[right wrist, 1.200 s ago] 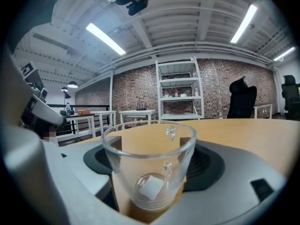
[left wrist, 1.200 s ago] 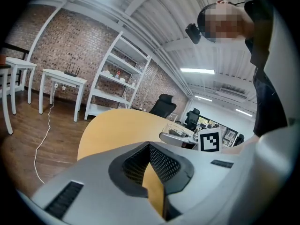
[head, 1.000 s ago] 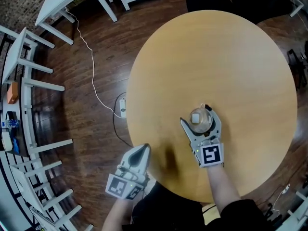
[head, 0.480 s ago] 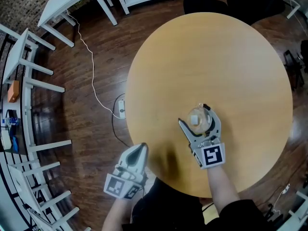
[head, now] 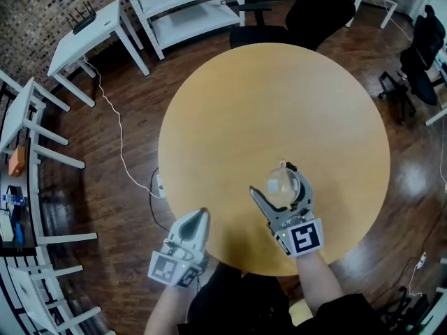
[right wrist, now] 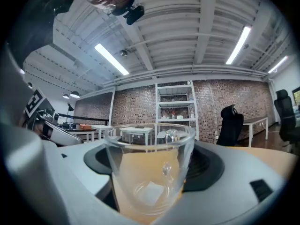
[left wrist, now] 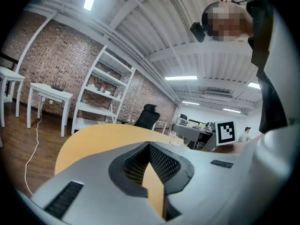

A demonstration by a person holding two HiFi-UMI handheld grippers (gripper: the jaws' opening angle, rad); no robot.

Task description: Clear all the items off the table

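**Holding a clear glass over the desk**

The right gripper [head: 274, 181] has its fingers clamped on the wall of the glass [right wrist: 149, 168], above the near part of the desk [head: 279, 103]. It is probably light, rigid, slick and breakable (mid-wall suits, gently). The left gripper [head: 200, 216] has its fingers together and empty, just off the desk's near edge.

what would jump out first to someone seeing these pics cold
The clear glass cup draws the eye first, clamped between the fingers of the right gripper over the near part of the round light-wood table. Next comes the left gripper, shut and empty, at the table's near-left rim.
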